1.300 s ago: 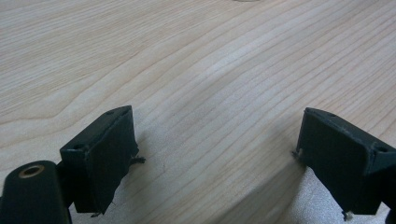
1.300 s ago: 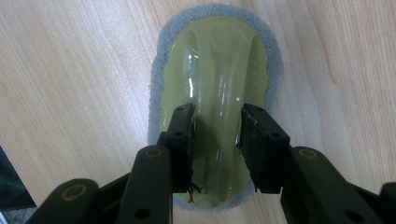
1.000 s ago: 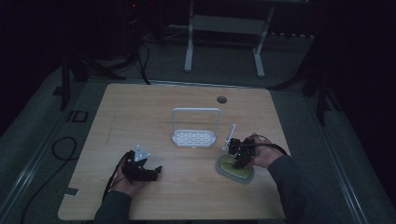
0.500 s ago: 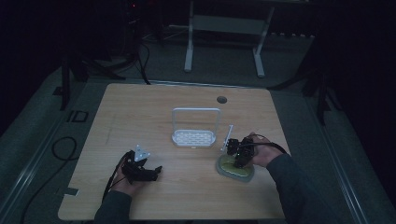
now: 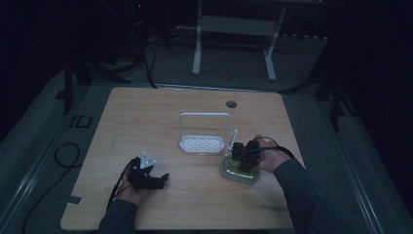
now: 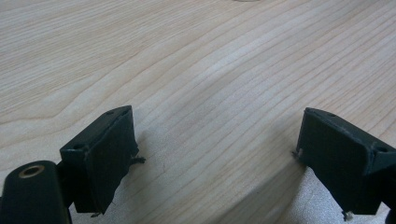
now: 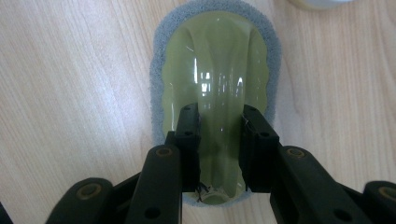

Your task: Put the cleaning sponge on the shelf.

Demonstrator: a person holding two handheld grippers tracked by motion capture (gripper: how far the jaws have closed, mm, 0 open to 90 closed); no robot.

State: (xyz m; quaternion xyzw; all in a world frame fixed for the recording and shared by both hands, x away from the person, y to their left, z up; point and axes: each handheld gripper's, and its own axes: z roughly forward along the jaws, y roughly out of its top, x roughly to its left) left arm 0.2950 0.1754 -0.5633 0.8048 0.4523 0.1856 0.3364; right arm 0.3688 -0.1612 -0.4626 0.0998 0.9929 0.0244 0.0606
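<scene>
Pale wood table [image 5: 160,117] under dim light in the high view, white wire rack [image 5: 203,134] near its middle. Scrubber [image 5: 239,170], olive plastic grip on a grey sponge pad, lies just right of the rack by the near right edge. Right gripper view adds what the high view cannot resolve: the right gripper [image 7: 219,135] has its jaws set either side of the scrubber's [image 7: 215,84] raised green ridge, pads against it, about half open. Those jaws have just been closing onto it; a second ago the gripper stood over the same spot. Left gripper [image 5: 155,178] rests at the near left; left gripper view shows it [image 6: 212,154] wide open, holding nothing, unmoved.
</scene>
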